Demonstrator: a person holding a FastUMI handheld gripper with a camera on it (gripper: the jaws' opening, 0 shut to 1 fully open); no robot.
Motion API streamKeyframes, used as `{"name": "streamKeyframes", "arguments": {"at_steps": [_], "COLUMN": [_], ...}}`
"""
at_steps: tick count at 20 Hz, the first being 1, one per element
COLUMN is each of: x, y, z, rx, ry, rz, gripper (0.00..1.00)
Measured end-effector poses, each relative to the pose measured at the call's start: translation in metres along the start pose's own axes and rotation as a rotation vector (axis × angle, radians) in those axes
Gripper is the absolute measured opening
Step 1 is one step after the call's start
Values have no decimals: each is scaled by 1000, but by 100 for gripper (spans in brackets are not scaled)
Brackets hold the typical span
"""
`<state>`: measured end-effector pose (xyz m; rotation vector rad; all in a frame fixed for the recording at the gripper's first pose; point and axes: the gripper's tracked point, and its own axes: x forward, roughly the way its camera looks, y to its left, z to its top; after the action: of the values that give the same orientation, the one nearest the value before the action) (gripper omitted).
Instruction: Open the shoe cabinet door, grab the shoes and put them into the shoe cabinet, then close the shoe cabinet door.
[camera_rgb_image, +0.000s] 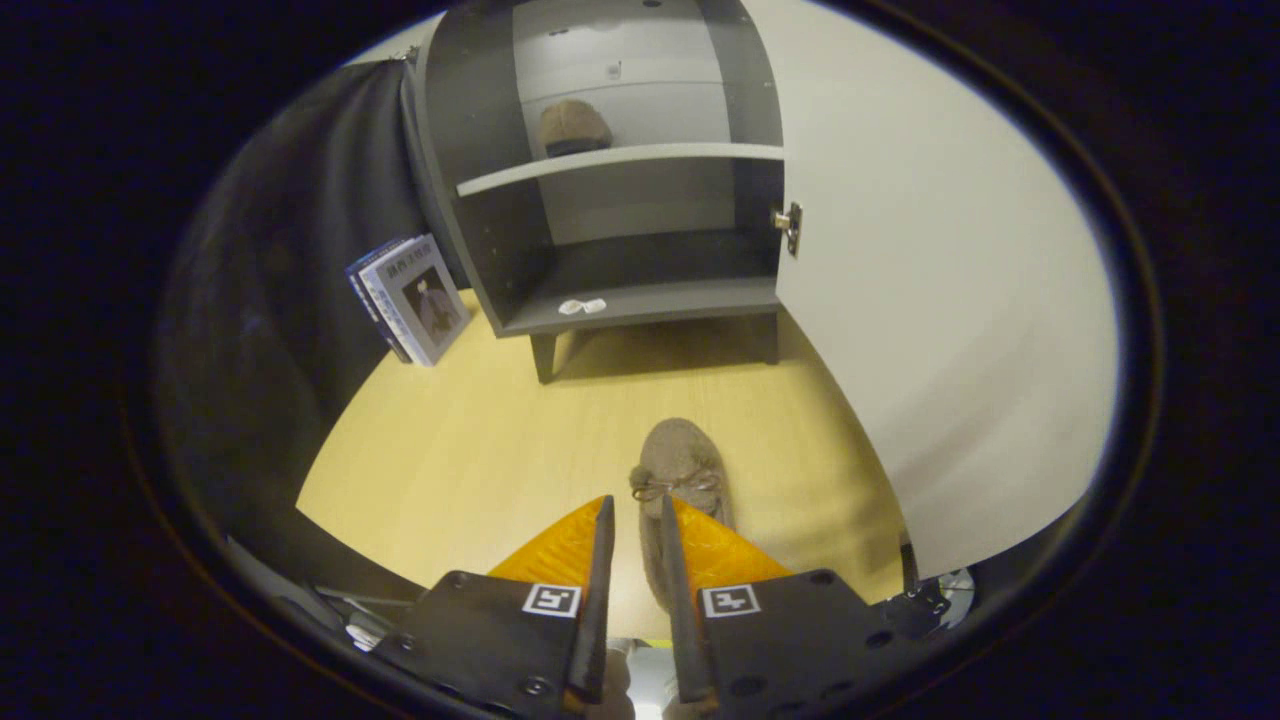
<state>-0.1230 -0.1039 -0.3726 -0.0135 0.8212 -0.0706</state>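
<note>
Floor (460, 440), shoe (680, 465) ahead of hand-held gripper (634, 510)

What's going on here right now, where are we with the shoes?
The shoe cabinet stands open, its door swung wide. One shoe already sits on the upper shelf. The second shoe lies on the floor, just ahead of the hand-held gripper. Its fingers are narrowly parted over the shoe's near end; no grip is visible yet.
</note>
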Motion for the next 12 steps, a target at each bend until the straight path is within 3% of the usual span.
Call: {"name": "streamKeyframes", "arguments": {"at_steps": [12], "x": [61], "y": [-5], "z": [-75], "rx": [-77], "ry": [205], "rz": [-36], "gripper": [30]}}
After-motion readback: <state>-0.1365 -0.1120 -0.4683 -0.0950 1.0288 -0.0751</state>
